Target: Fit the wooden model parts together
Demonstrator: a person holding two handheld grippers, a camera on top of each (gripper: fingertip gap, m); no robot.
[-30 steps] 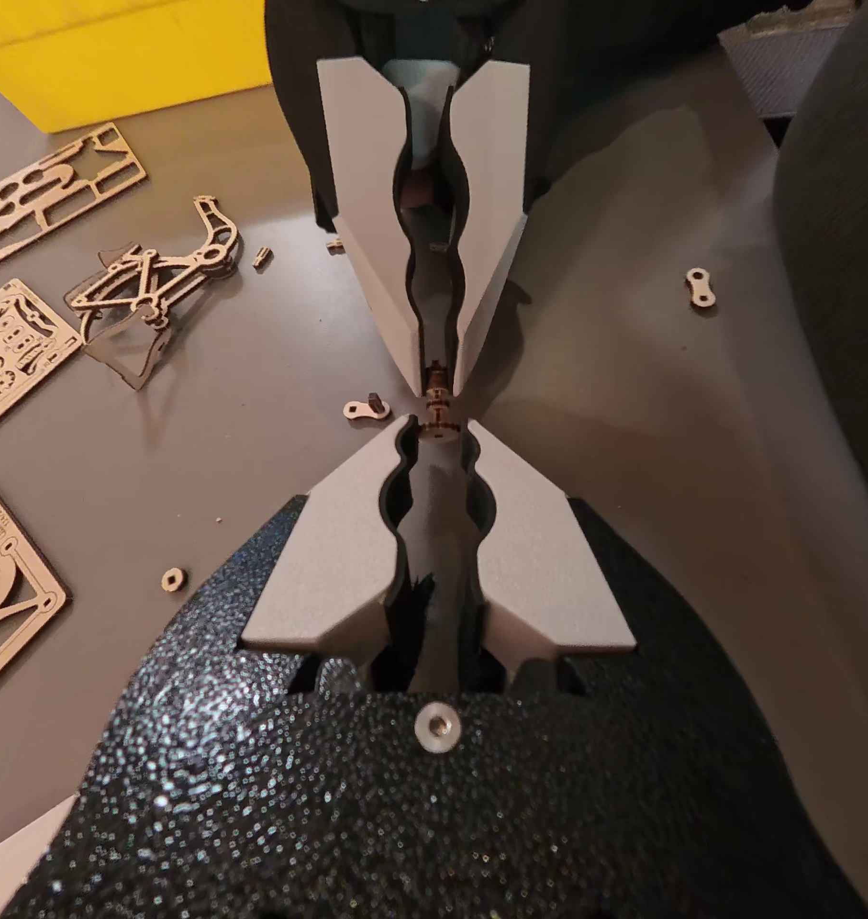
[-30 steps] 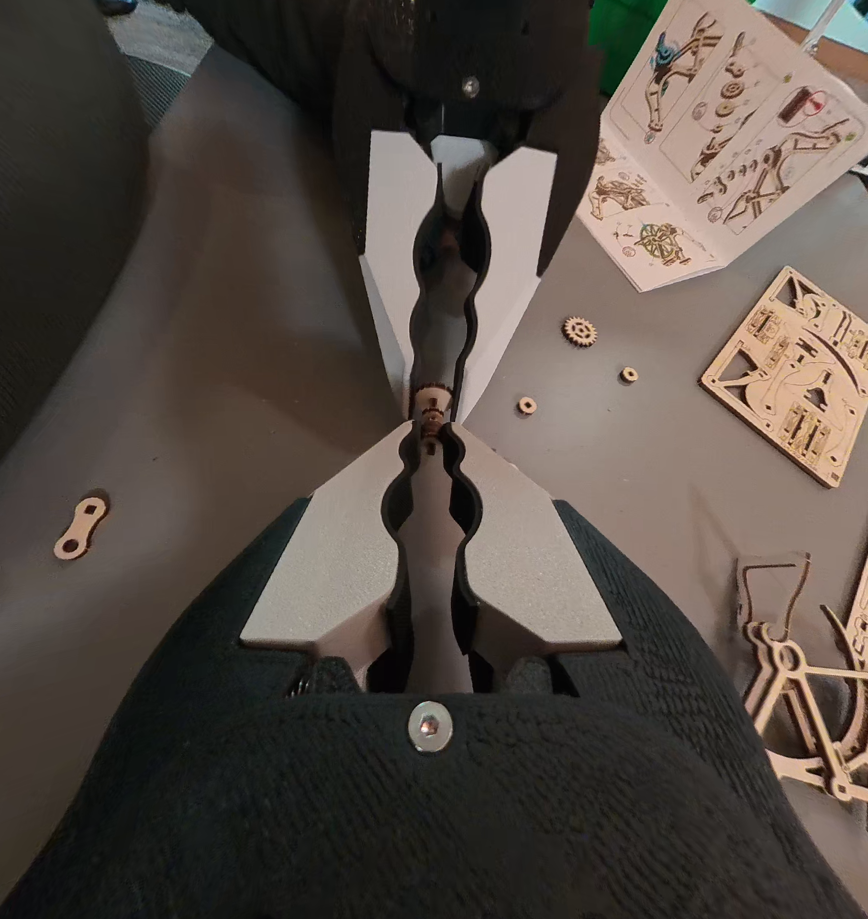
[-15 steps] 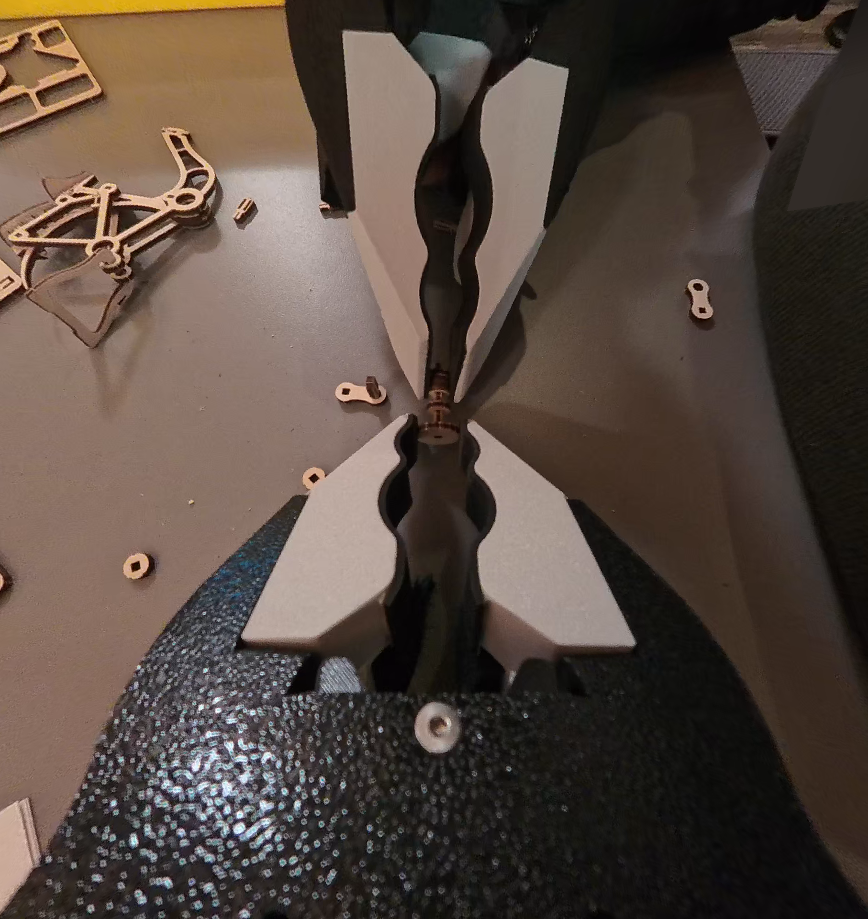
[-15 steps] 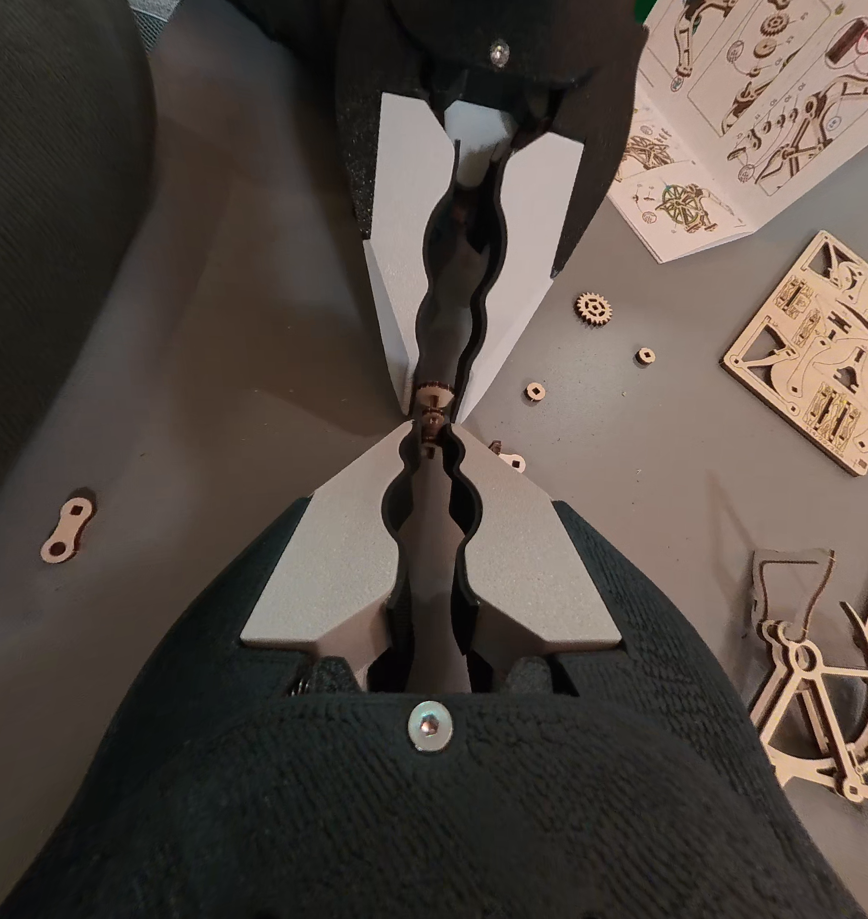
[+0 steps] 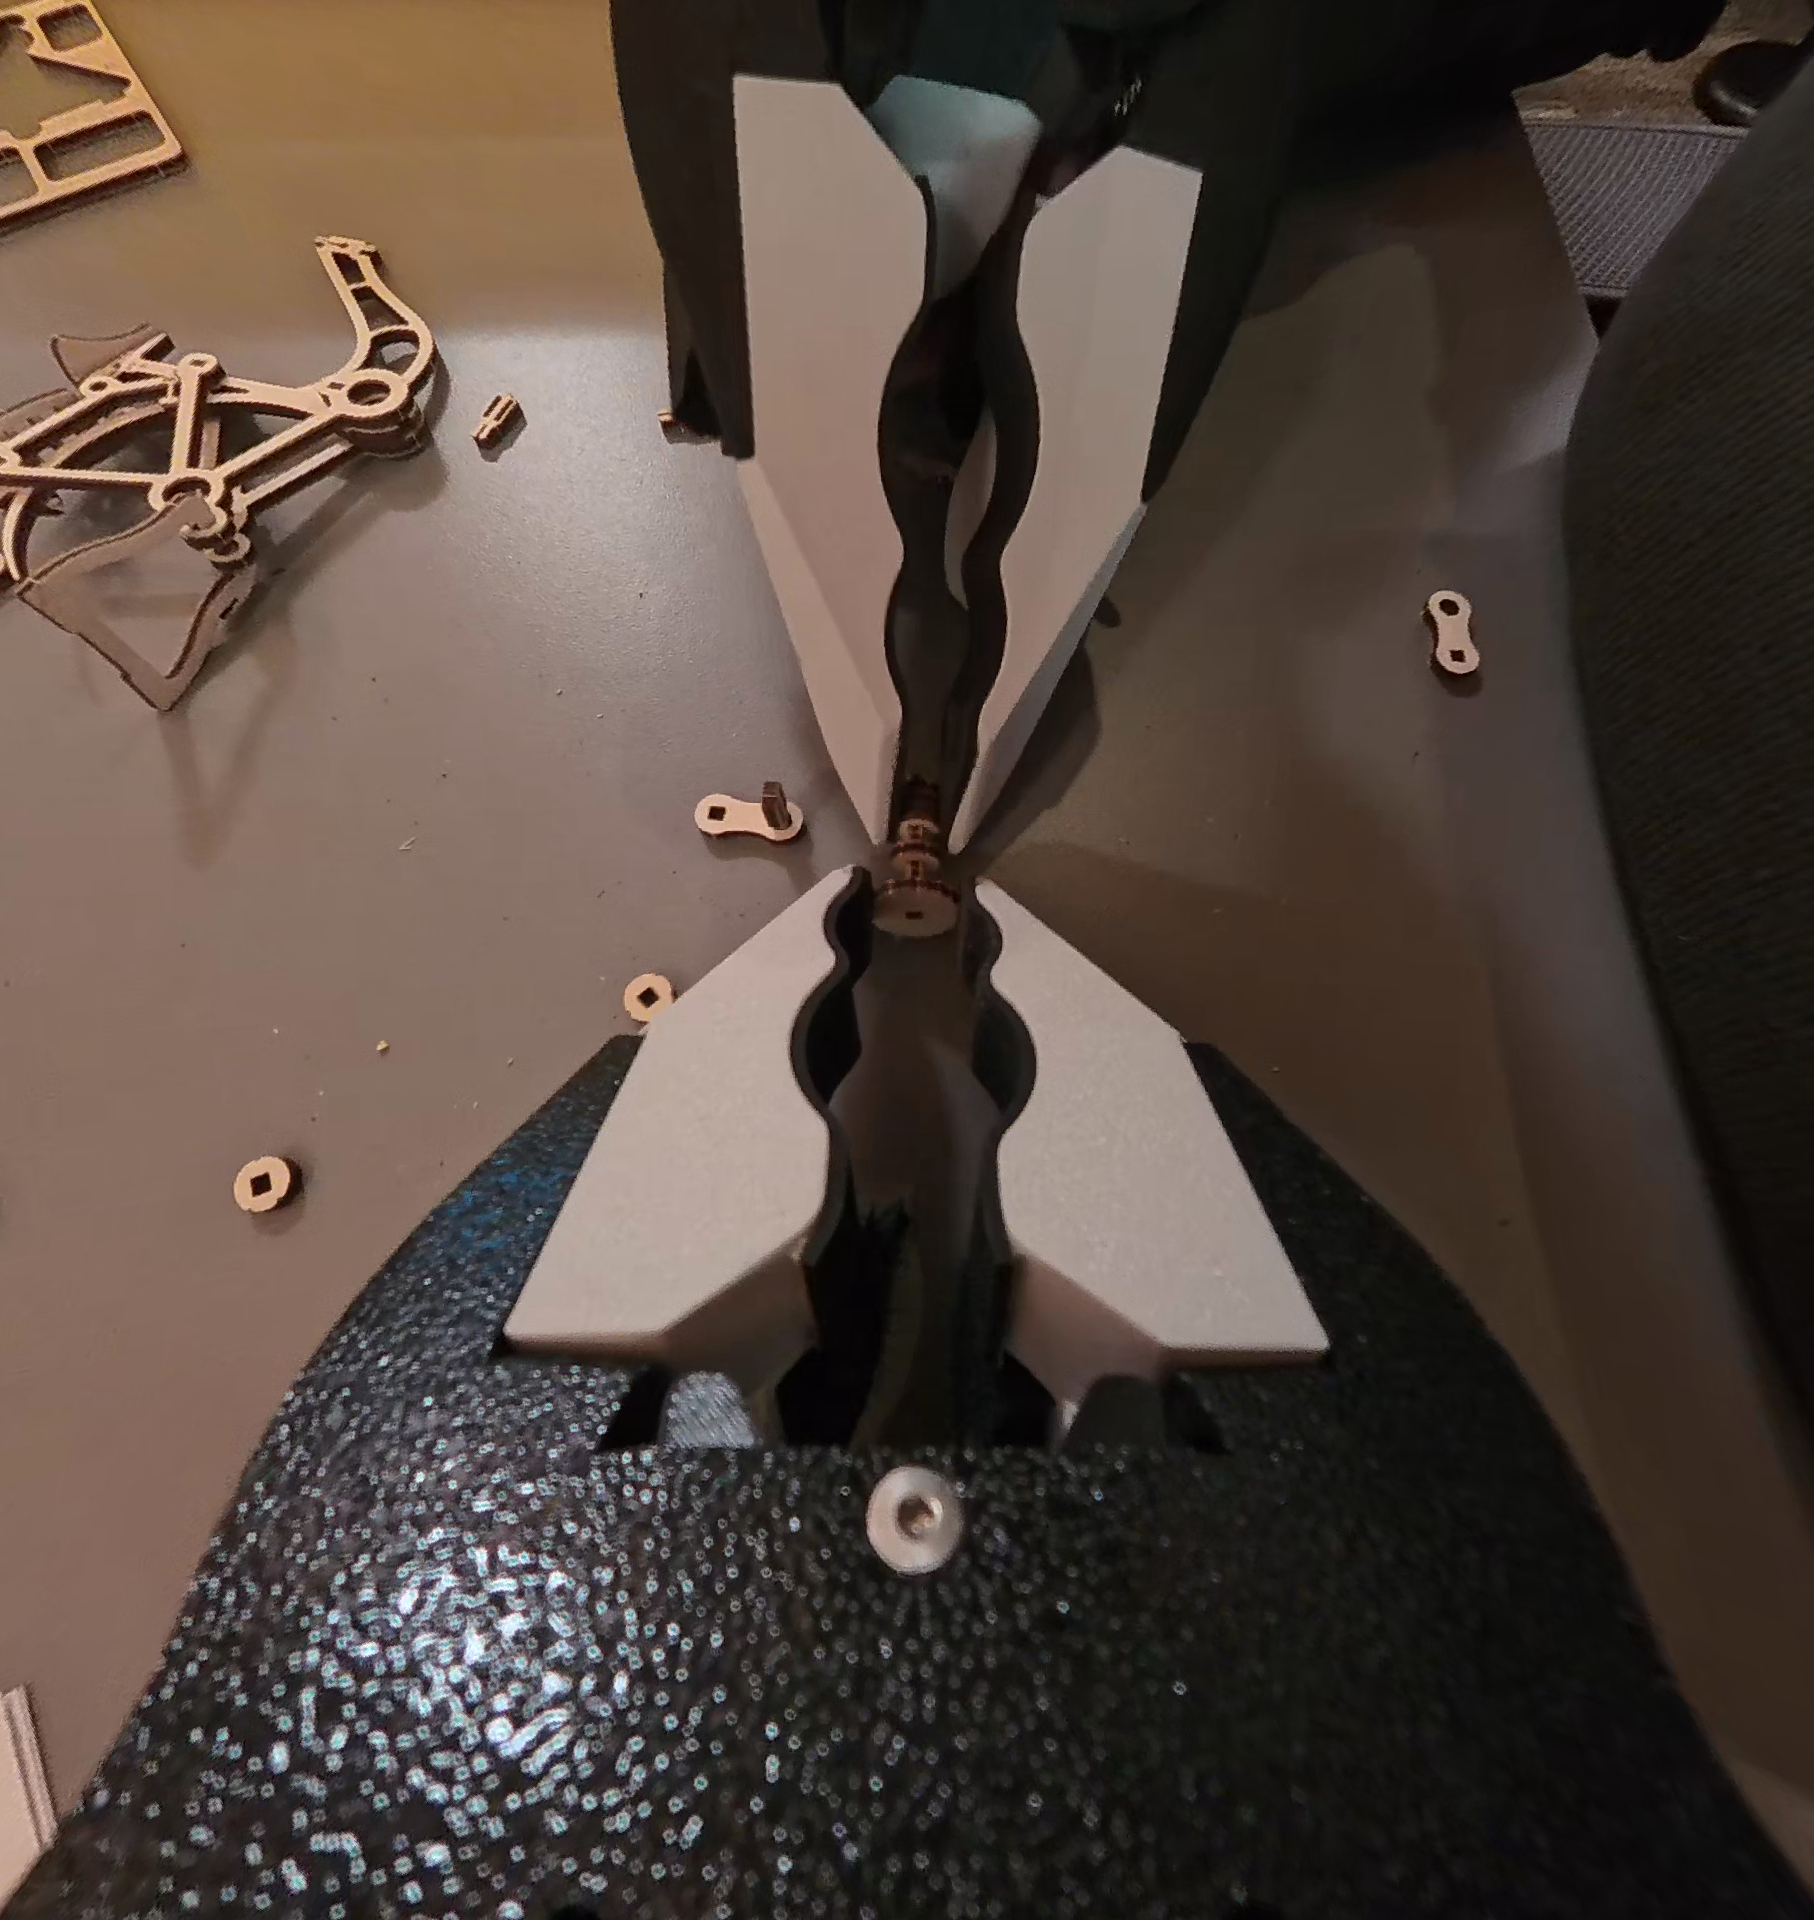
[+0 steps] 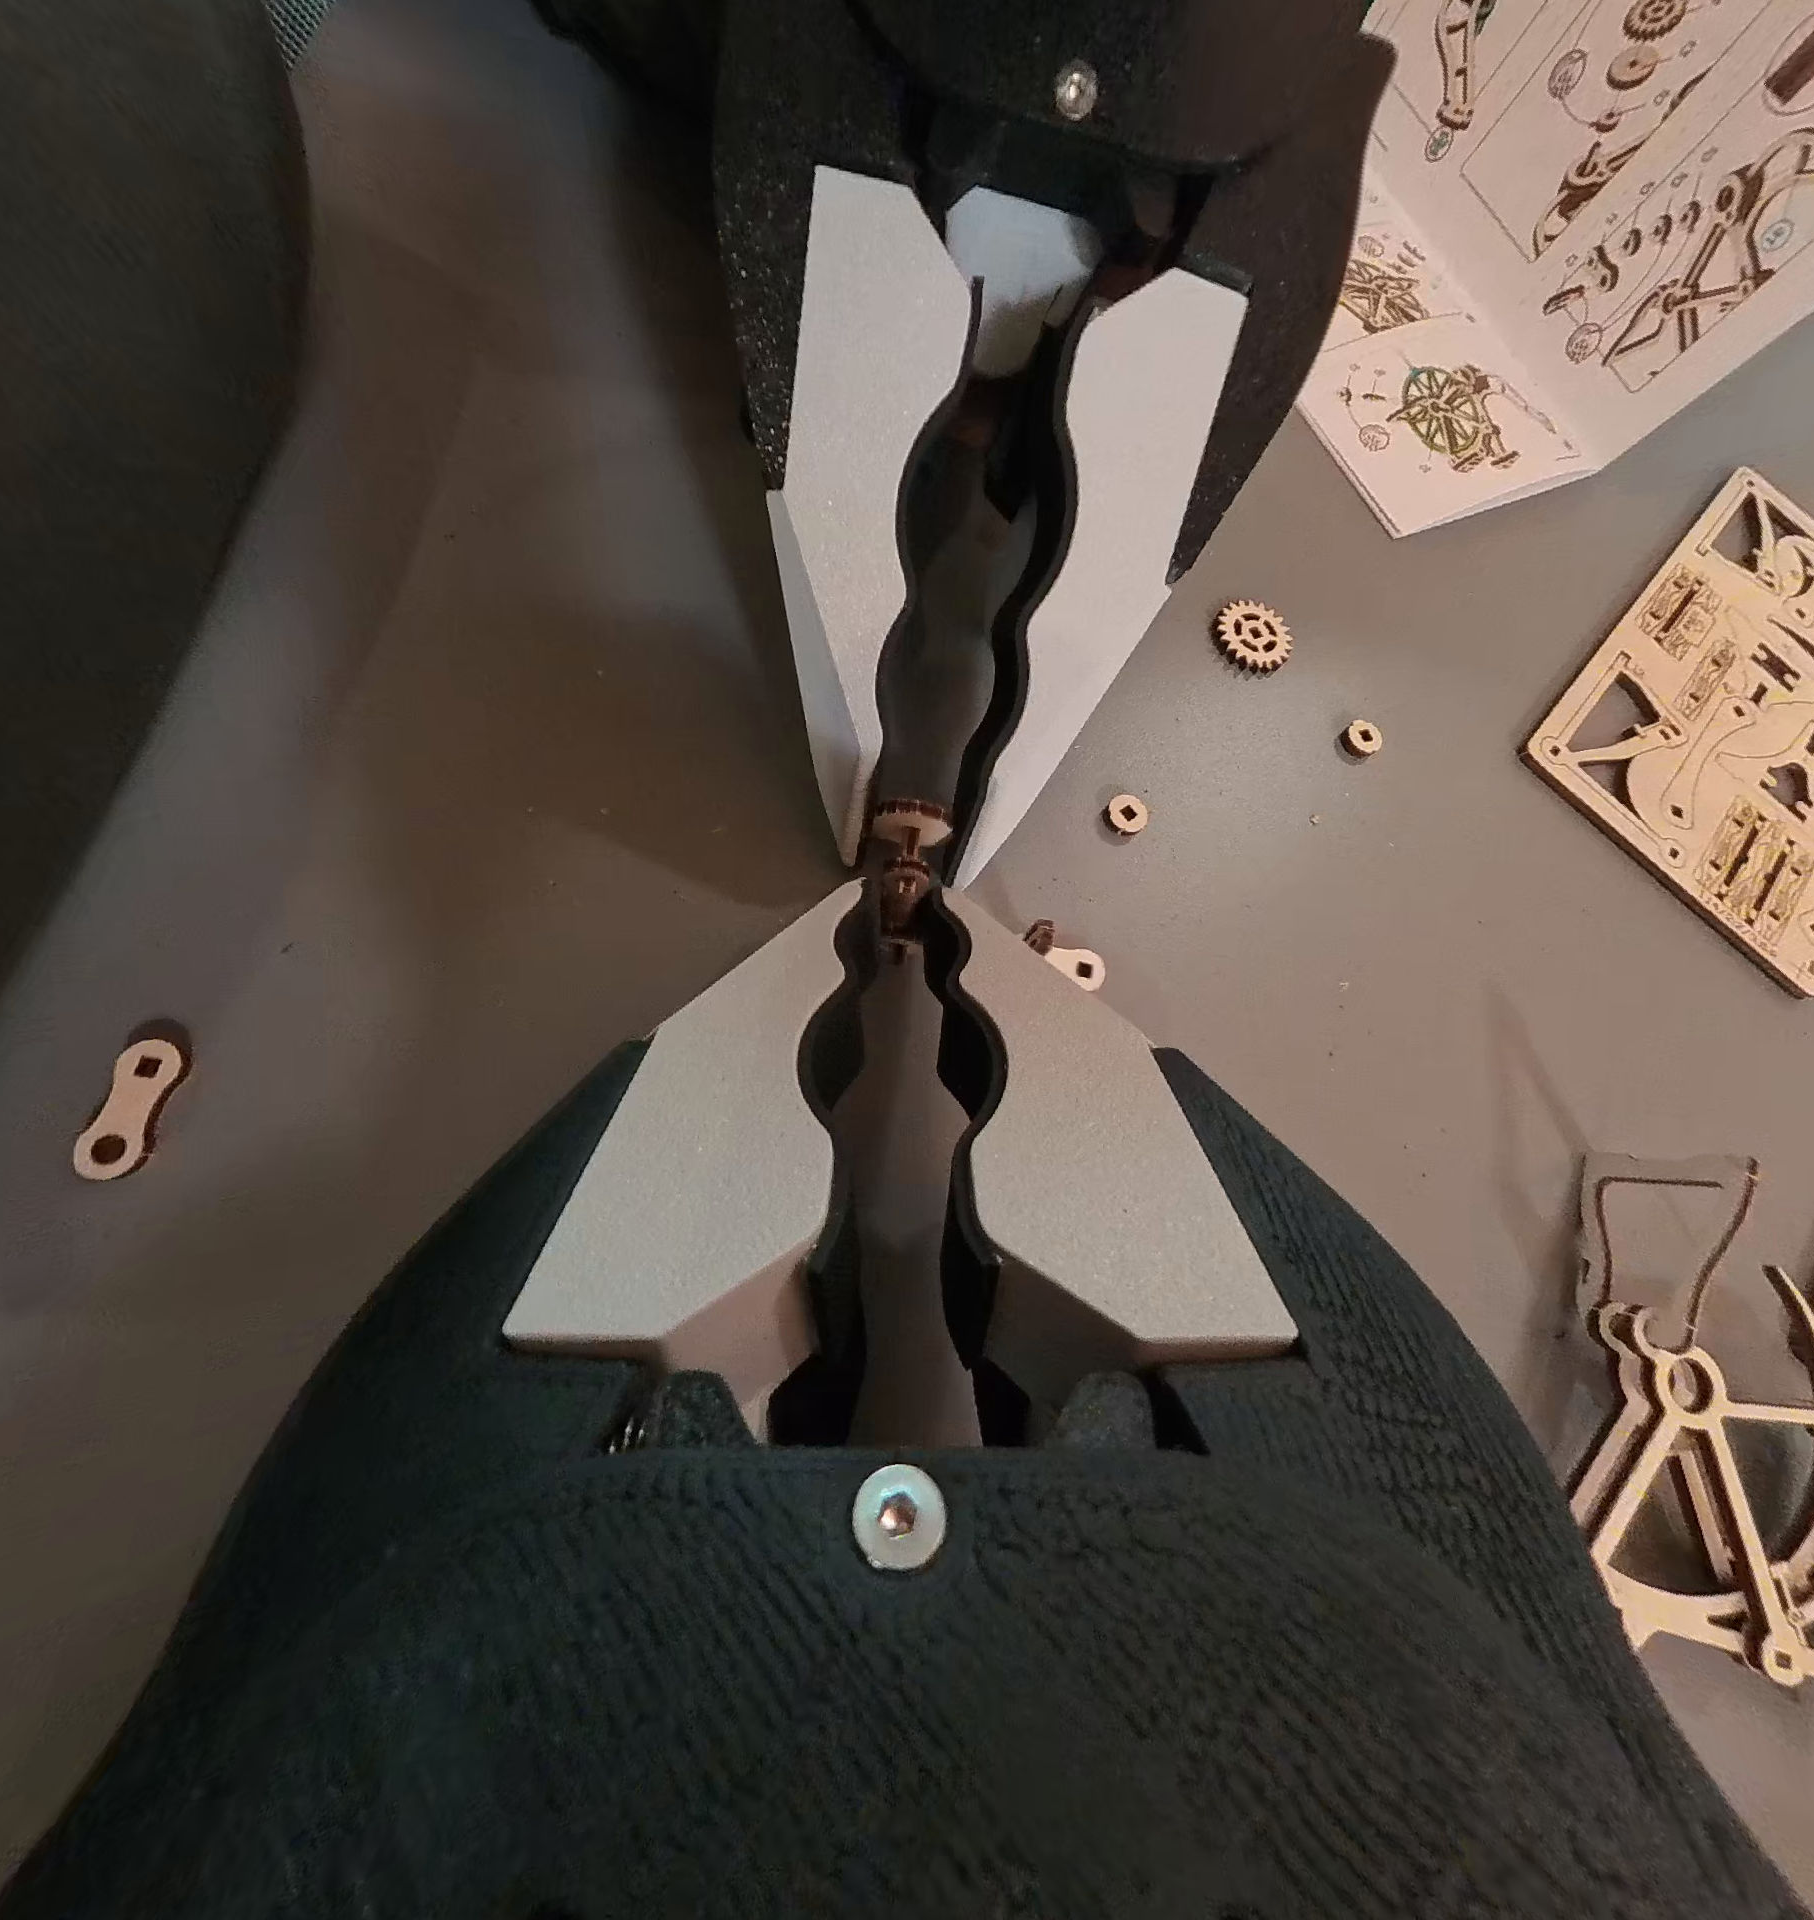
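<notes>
My left gripper (image 5: 913,902) and right gripper (image 6: 898,920) meet tip to tip above the grey table. Between them is a small wooden axle-and-gear piece (image 5: 915,883). My left gripper is shut on its wider disc end. My right gripper is shut on the thin axle end (image 6: 901,899). In the left wrist view the right gripper (image 5: 921,821) comes in from the top. In the right wrist view the left gripper (image 6: 905,831) comes in from the top, with the toothed gear (image 6: 908,816) at its tips. How the parts seat together is hidden by the fingers.
On the table lie a part-built wooden model (image 5: 207,468), a link with a peg (image 5: 747,821), another link (image 5: 1454,649), washers (image 5: 648,997), a loose gear (image 6: 1253,634), a cut-out wooden sheet (image 6: 1713,790) and an instruction booklet (image 6: 1609,260). A dark chair (image 5: 1734,727) borders the table. Left and right tips are no more than a few centimetres apart. The left tips stand about 10 cm off the loose gear (image 6: 1253,634).
Both grippers stay shut and tip to tip on the piece. The pair has shifted over the table: the yellow box has left the left wrist view and the loose parts sit higher in both views.
</notes>
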